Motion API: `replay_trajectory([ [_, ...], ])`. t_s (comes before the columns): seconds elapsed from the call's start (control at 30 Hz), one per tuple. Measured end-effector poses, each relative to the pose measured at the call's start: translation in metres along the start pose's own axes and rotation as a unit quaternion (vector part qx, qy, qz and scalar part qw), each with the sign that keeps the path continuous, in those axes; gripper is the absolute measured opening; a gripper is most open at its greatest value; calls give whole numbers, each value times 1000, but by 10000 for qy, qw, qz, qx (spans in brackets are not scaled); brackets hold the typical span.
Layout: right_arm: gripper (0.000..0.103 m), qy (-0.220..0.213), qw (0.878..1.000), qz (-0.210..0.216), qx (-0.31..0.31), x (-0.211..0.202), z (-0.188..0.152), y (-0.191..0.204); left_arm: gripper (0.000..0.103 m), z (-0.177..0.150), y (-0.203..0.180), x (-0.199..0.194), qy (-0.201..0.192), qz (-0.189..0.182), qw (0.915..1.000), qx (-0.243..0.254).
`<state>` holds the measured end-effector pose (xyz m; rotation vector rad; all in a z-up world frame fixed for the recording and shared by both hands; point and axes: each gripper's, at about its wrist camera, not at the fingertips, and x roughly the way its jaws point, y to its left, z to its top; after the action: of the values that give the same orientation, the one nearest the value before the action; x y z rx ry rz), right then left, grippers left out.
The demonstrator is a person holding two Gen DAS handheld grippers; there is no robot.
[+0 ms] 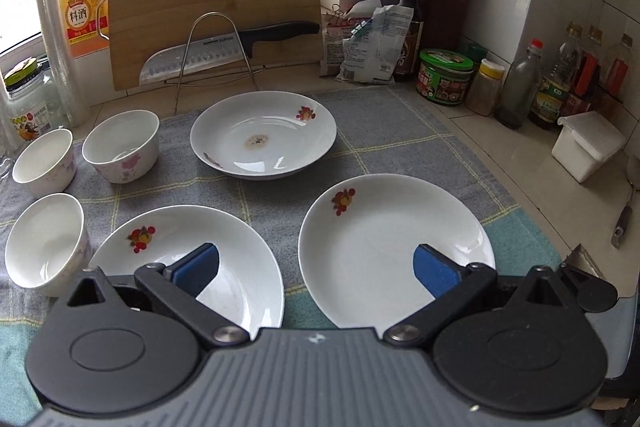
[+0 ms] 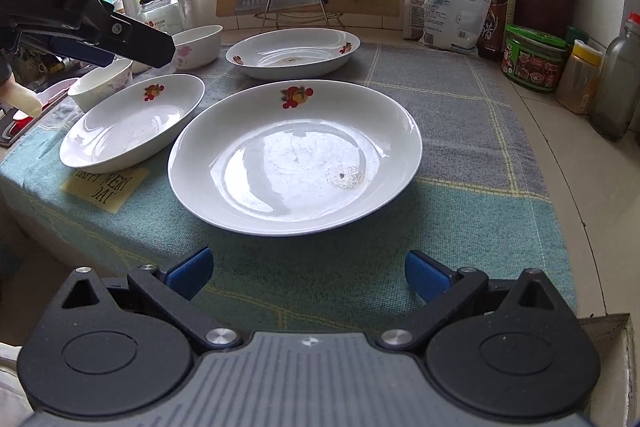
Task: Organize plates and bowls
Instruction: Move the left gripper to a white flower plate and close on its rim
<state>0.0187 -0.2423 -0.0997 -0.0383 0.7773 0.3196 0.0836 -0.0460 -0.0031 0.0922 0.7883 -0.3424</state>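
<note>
Three white plates with red fruit prints lie on a grey-green checked cloth (image 1: 400, 131): a far plate (image 1: 263, 135), a near left plate (image 1: 192, 247) and a near right plate (image 1: 396, 247). Three white bowls stand at the left: one at the back (image 1: 120, 145), one at the far left (image 1: 43, 161), one near (image 1: 44, 243). My left gripper (image 1: 316, 267) is open and empty above the gap between the two near plates. My right gripper (image 2: 308, 273) is open and empty just in front of the near right plate (image 2: 296, 159). The left gripper also shows in the right wrist view (image 2: 92, 35).
A bamboo cutting board (image 1: 216, 7) leans on the back wall behind a wire rack (image 1: 212, 59) holding a knife (image 1: 228, 47). Bottles, jars and a knife block (image 1: 448, 3) line the back and right. A white lidded box (image 1: 588, 143) stands at the right. A yellow note (image 2: 106, 187) lies on the cloth.
</note>
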Motion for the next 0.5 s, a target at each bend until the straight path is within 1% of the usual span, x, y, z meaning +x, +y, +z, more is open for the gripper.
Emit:
replay_trajectory([
  [0.07,103,-8,10000,-45,12,6,0,1,102,5,2,9,129,-133,9997,166],
  [0.27,103,-132,9994,-210,-260,18,5,9,102,16,3,32,366,-472,9966,564],
  [0.37,103,-167,9985,-290,-437,22,6,15,102,22,4,43,468,-722,9934,762],
  [0.5,103,-325,9981,-230,-462,23,3,16,102,31,7,59,571,-1034,9877,1028],
])
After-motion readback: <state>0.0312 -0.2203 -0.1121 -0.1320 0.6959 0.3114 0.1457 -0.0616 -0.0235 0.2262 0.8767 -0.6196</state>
